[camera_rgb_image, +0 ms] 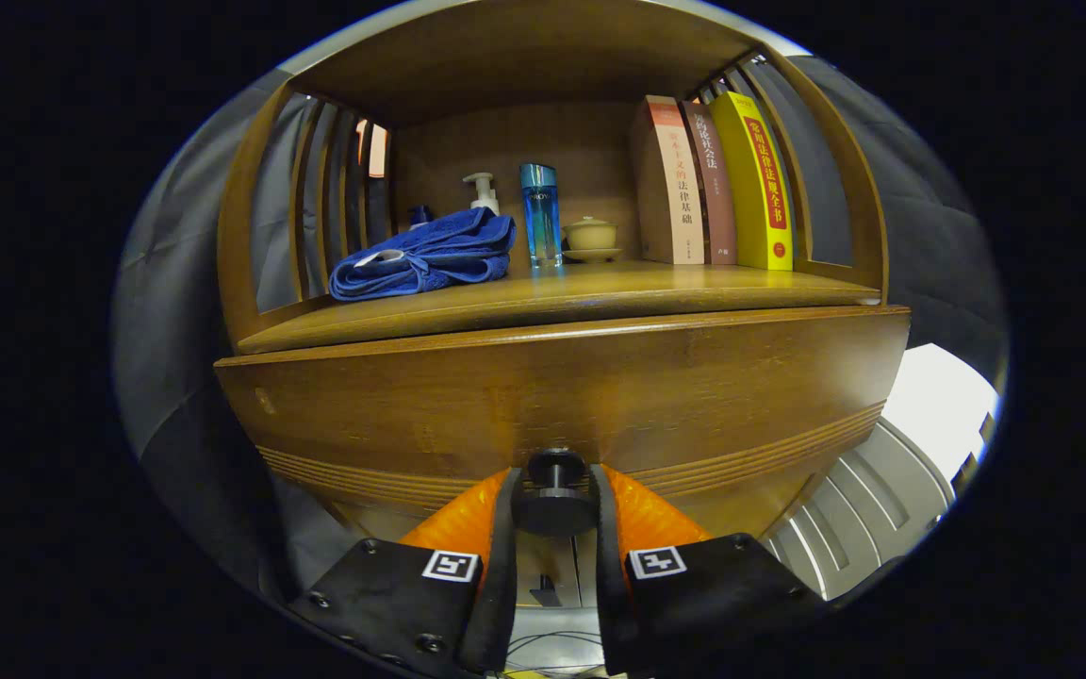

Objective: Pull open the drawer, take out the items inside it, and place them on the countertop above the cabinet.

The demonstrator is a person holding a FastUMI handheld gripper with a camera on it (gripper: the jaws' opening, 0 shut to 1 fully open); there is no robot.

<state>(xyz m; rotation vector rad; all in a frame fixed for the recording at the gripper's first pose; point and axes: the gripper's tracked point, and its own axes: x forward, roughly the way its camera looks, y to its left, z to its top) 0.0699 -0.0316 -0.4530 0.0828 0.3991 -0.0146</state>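
A wooden drawer front [562,396] spans the cabinet just ahead of me, and it looks closed or nearly so. Its dark round knob [554,490] sits between my two fingers. My gripper [554,495] is shut on the knob, one finger pressing each side. Above the drawer lies the wooden countertop [600,288]. On it rest a folded blue towel [425,255], a white pump bottle [483,191], a blue bottle [540,213] and a small lidded cup on a saucer [590,236]. The drawer's inside is hidden.
Three books [713,184] stand upright at the right end of the countertop. Slatted wooden side panels [317,189] and a top board close in the shelf space. A white slatted surface [873,500] lies lower right of the cabinet.
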